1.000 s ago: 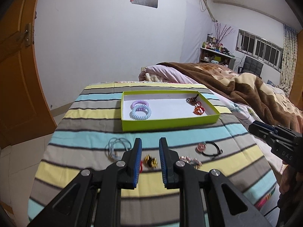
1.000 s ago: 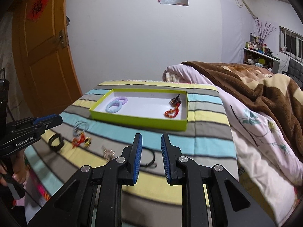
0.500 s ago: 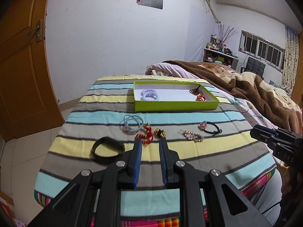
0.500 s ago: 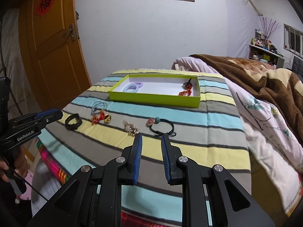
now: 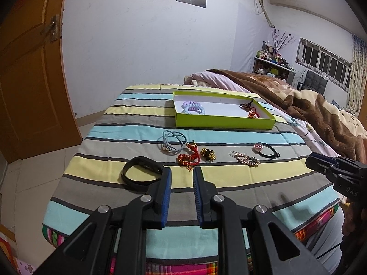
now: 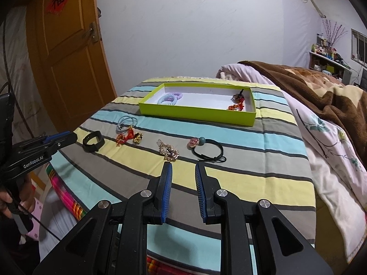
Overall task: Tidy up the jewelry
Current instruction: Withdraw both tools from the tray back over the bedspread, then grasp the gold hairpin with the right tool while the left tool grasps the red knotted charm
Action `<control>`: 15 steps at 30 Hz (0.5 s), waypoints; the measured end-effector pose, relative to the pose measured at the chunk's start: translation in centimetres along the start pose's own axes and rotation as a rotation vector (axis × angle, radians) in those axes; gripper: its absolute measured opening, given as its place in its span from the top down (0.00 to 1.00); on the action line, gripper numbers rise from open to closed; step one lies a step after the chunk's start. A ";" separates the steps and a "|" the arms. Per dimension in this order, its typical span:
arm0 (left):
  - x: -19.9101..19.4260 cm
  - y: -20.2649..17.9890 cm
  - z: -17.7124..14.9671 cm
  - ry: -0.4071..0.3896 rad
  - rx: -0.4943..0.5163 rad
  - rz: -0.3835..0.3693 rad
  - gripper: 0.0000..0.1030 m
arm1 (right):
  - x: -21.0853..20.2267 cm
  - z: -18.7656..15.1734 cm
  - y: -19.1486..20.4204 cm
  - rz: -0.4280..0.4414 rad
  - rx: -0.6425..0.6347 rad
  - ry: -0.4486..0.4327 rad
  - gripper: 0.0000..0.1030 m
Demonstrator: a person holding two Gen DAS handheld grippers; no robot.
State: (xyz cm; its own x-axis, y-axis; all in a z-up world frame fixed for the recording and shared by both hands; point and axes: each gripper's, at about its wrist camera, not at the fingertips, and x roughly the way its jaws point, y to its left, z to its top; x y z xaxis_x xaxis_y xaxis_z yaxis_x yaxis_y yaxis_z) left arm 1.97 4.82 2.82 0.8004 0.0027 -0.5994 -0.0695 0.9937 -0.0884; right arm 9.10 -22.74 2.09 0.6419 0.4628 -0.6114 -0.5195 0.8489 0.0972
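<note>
A lime-green tray (image 5: pixel 226 123) (image 6: pixel 197 114) sits at the far side of the striped table and holds coiled hair ties (image 5: pixel 192 108) and small red and dark ornaments (image 5: pixel 251 111). In front of it lie a blue cord loop (image 5: pixel 172 141), a red knot charm (image 5: pixel 189 158), a gold-black piece (image 5: pixel 208 154), a beaded clip (image 5: pixel 246 159), a black hair tie with pink bead (image 5: pixel 267 150) and a black band (image 5: pixel 141 174). My left gripper (image 5: pixel 181 171) is open and empty near the band. My right gripper (image 6: pixel 183 168) is open and empty, just short of the beaded clip (image 6: pixel 168 152).
The table wears a striped cloth (image 5: pixel 229 181) over a plaid one at its front edge. A bed with a brown blanket (image 5: pixel 298 105) borders the right side. An orange door (image 5: pixel 29 80) stands at left. A shelf and windows are at the far right.
Both grippers have pulled back from the tray toward the table's front edge, so the loose jewelry now lies ahead of them. Both stay open and empty.
</note>
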 end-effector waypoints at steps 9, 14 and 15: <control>2.9 -0.7 0.7 0.035 0.032 -0.034 0.71 | 2.8 0.8 0.7 0.043 -0.036 0.037 0.80; 5.0 -1.0 1.2 0.061 0.050 -0.061 0.71 | 5.0 1.3 1.1 0.071 -0.052 0.071 0.80; 5.5 -1.1 1.3 0.068 0.051 -0.068 0.71 | 5.4 1.4 1.1 0.076 -0.053 0.079 0.80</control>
State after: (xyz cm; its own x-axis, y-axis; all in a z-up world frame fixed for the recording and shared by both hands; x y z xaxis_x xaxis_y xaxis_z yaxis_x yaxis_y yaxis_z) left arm 7.18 3.92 0.65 0.7600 -0.0713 -0.6460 0.0160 0.9957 -0.0911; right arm 12.82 -18.97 -0.01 0.5543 0.5017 -0.6641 -0.5954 0.7966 0.1048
